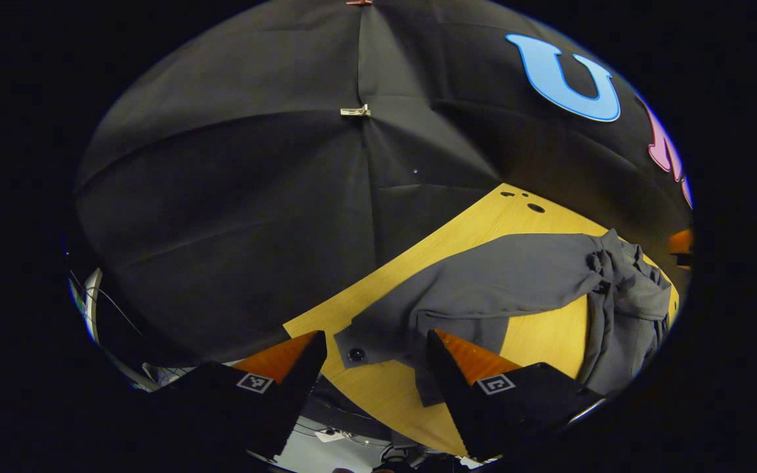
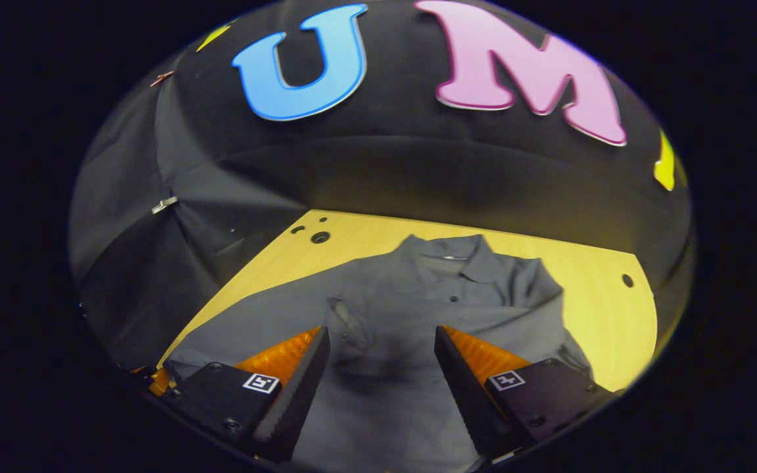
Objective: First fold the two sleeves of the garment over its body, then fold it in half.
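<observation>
A grey collared shirt (image 2: 418, 309) lies on the yellow wooden table (image 2: 602, 315), with its collar (image 2: 457, 259) toward the back wall. In the left gripper view, one long sleeve (image 1: 483, 289) stretches across the table toward me and ends in a buttoned cuff (image 1: 355, 353). My left gripper (image 1: 373, 358) is open, and the cuff lies just beyond the gap between its fingers. The shirt's far side (image 1: 621, 282) is bunched in folds. My right gripper (image 2: 378, 358) hovers open over the shirt's body, holding nothing.
The table (image 1: 536, 341) has small holes near its back corners (image 1: 536, 207) (image 2: 319, 236) (image 2: 627, 280). Black cloth walls rise close behind the table, with a metal clip (image 1: 355, 112) on a seam. The near table edge (image 1: 378, 401) runs just under my left fingers.
</observation>
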The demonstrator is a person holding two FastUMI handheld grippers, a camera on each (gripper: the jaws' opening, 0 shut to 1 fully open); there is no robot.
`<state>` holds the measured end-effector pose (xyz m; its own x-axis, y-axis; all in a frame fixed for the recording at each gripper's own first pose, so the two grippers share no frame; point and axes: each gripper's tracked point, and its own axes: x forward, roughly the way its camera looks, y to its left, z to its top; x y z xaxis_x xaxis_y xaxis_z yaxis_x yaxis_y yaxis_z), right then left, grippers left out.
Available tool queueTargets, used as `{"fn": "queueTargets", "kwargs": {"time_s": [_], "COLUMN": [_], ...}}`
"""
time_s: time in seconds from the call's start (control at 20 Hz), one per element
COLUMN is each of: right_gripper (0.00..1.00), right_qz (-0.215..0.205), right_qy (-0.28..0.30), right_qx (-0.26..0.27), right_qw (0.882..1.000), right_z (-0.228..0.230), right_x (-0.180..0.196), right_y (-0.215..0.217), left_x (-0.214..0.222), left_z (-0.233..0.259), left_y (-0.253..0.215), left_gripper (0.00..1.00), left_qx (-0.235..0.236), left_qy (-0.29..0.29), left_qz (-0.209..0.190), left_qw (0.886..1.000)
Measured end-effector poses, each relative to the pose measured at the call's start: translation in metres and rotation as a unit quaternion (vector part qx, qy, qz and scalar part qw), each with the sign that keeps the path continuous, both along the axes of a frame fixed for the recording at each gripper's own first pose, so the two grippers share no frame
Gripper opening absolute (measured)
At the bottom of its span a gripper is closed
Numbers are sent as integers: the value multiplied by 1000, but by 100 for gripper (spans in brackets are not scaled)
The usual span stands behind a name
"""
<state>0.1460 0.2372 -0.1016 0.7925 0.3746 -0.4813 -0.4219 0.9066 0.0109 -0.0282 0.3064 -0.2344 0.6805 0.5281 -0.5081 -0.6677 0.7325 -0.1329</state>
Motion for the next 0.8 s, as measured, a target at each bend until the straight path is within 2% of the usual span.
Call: {"fn": "queueTargets", "kwargs": {"time_s": [0.2, 0.35, 0.4, 0.45, 0.55, 0.6, 0.7, 0.8], "right_gripper": [99, 99, 99, 99, 99, 99, 99, 99], "right_qz": [-52, -89, -101, -111, -130, -138, -154, -167], "right_qy": [-13, -5, 2, 9, 14, 15, 19, 17], "right_qx": [-8, -12, -8, -7, -15, -18, -16, -5], "right_qw": [999, 996, 995, 994, 991, 990, 988, 986], "right_z": [17, 13, 12, 9, 4, 2, -2, 0], "right_x": [-28, -55, -66, -77, -95, -102, -114, -119], "right_y": [-80, -131, -144, -158, -184, -194, -207, -211], "left_x": [23, 33, 35, 41, 47, 45, 57, 61], "left_z": [-12, -33, -32, -35, -37, -35, -33, -32], "left_y": [7, 8, 9, 8, 4, 1, -9, -15], "left_gripper": [96, 96, 96, 99, 98, 89, 86, 53], "left_qx": [-31, -53, -41, -26, 8, 14, 0, -4], "left_qy": [-3, 29, 37, 52, 77, 83, 78, 86], "left_qz": [-21, -31, -34, -51, -83, -85, -107, -124], "left_qw": [999, 998, 998, 997, 994, 993, 991, 988]}}
